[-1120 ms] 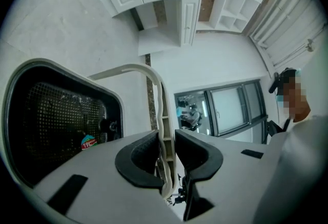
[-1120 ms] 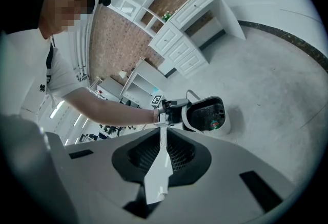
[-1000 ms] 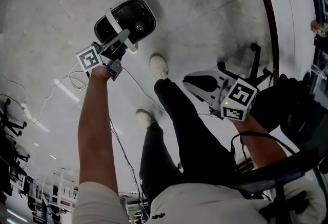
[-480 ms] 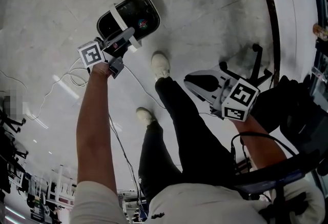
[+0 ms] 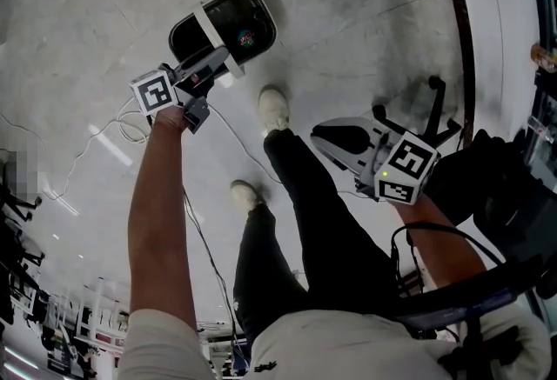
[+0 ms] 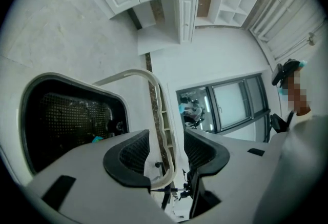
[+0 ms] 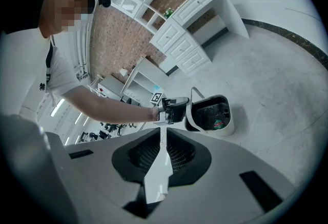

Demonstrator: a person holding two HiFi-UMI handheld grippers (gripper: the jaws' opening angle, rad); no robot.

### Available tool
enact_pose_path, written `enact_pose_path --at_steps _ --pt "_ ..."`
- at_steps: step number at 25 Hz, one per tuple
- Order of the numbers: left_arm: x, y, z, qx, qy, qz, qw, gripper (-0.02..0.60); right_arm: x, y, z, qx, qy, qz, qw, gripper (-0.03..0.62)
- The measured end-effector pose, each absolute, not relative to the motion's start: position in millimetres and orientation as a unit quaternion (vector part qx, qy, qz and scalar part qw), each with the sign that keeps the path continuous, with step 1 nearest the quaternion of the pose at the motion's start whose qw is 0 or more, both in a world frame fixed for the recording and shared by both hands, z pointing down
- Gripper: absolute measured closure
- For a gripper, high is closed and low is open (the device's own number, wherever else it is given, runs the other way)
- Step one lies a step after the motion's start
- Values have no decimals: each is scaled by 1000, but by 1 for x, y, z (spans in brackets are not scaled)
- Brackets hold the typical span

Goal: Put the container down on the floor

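Container [image 5: 228,29] sits on the floor [image 5: 365,4], so my left tool [image 5: 211,65] is opening, with the handle [image 6: 158,110] loose between its jaws. Right tool [image 7: 163,154] isn't needed: it's parked well apart, closed on a thin white strip [image 7: 156,177].

container [image 5: 252,22]: was black inside, with white rim and handle
floor [image 5: 365,13]: was mottled pale grey
marker cube [image 5: 406,168]: bore black-and-white squares
trousers [image 5: 305,213]: were black
shoes [image 5: 272,109]: were white
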State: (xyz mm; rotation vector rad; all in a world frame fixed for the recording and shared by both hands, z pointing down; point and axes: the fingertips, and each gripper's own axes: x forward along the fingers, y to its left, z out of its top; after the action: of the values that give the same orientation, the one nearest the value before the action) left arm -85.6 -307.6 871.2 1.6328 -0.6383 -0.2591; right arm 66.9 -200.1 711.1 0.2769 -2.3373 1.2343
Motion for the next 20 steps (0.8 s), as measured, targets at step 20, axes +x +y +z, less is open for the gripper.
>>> enact_pose_path --at_steps 20 --pt "-141 -144 727 689 -350 -121 624 464 40 -144 598 129 -888 397 193 576"
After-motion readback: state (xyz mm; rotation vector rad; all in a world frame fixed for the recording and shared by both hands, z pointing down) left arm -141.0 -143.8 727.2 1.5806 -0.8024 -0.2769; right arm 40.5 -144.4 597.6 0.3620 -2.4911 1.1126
